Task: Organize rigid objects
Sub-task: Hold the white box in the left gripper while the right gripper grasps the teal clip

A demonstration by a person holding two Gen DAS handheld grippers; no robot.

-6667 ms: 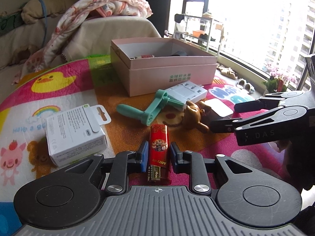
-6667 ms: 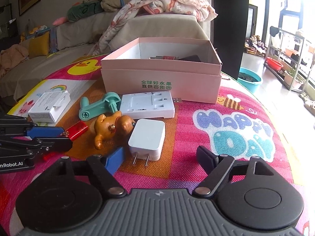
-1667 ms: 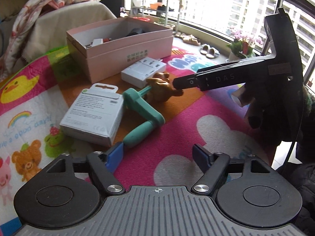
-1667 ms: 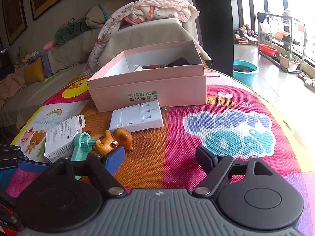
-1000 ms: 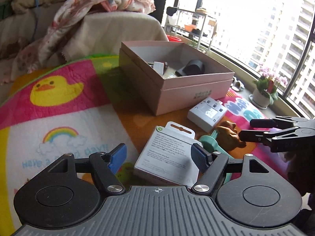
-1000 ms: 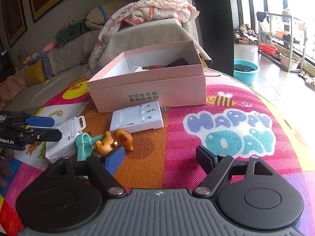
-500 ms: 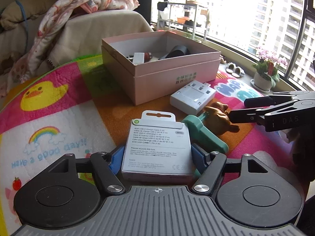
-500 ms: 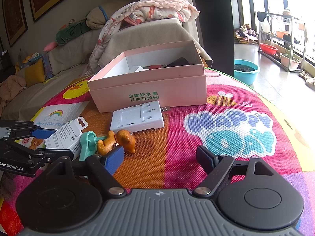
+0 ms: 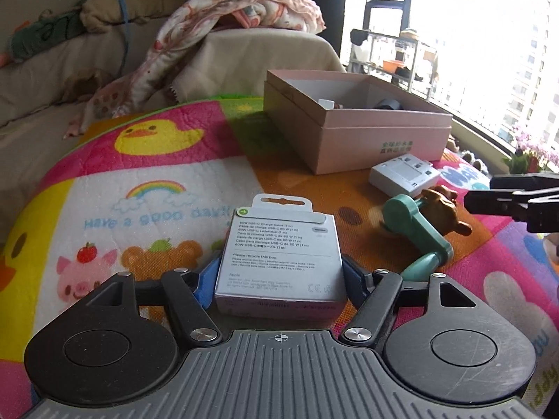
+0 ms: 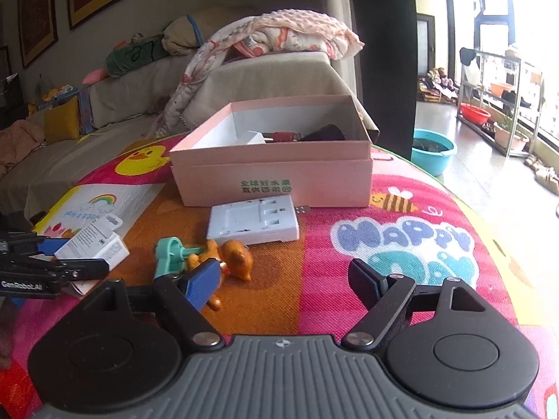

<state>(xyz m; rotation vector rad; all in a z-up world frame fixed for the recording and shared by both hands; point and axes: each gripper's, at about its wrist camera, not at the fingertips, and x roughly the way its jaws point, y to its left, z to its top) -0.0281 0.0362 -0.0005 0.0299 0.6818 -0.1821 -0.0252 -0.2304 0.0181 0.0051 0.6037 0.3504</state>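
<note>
My left gripper (image 9: pixel 279 276) is shut on a white cable box (image 9: pixel 281 255), both blue pads against its sides; it also shows at the left of the right wrist view (image 10: pixel 92 244). The open pink box (image 9: pixel 356 132) stands beyond, holding a red lighter (image 10: pixel 284 136), a white charger and a dark object. A white power strip (image 10: pixel 253 223), a teal crank handle (image 9: pixel 415 230) and a brown toy dog (image 10: pixel 234 258) lie on the mat in front of it. My right gripper (image 10: pixel 286 279) is open and empty, near the toy dog.
A colourful play mat (image 10: pixel 401 241) covers the round table. A sofa with a blanket (image 10: pixel 279 38) stands behind it. A teal basin (image 10: pixel 433 150) and a shelf rack (image 10: pixel 496 104) stand on the floor to the right.
My left gripper closed in around the white cable box and gripped it, after dropping the red lighter in the pink box. The right gripper stayed open near the toy dog.
</note>
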